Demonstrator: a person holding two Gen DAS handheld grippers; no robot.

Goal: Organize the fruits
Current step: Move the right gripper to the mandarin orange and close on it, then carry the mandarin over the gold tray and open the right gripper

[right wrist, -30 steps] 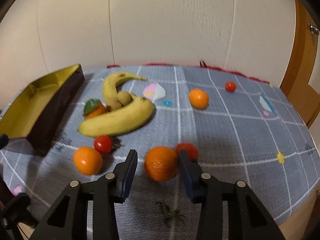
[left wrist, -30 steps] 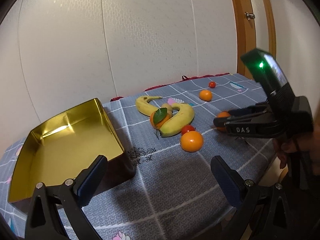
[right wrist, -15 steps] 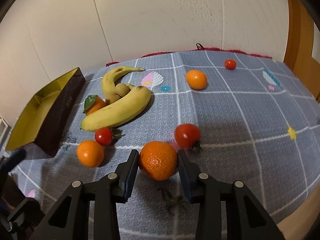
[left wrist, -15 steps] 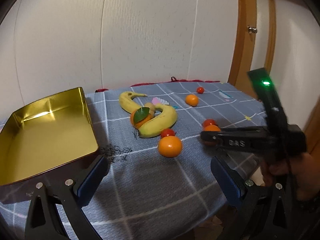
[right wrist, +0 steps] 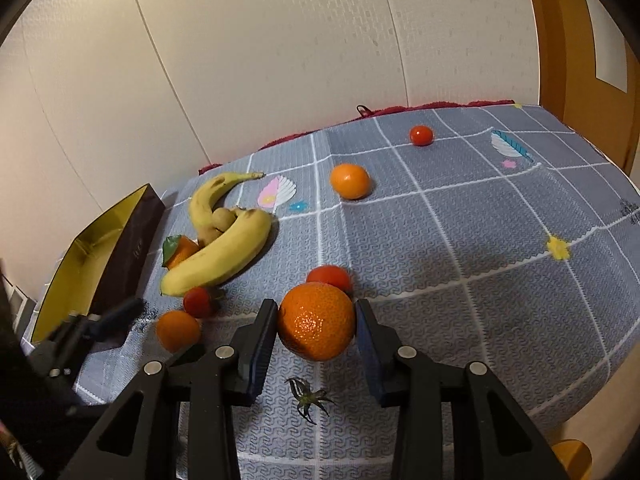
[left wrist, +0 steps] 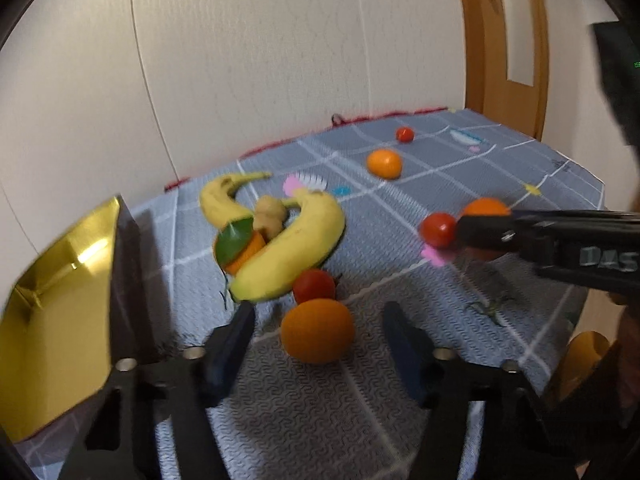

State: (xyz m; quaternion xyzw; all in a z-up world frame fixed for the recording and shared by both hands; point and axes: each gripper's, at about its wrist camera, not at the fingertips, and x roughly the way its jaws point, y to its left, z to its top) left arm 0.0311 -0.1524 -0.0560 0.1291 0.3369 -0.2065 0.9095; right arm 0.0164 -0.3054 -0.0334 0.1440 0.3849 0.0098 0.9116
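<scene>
Right gripper (right wrist: 316, 330) clamped on orange (right wrist: 317, 322), tomato (right wrist: 329, 277) just behind; left gripper (left wrist: 318, 338) wide, flanking second orange (left wrist: 317, 330).

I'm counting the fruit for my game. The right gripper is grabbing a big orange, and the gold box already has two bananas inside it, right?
Not quite. The right gripper does grab the big orange, but the gold box shows no bananas; both bananas lie on the cloth beside it, as the right wrist view shows.
</scene>
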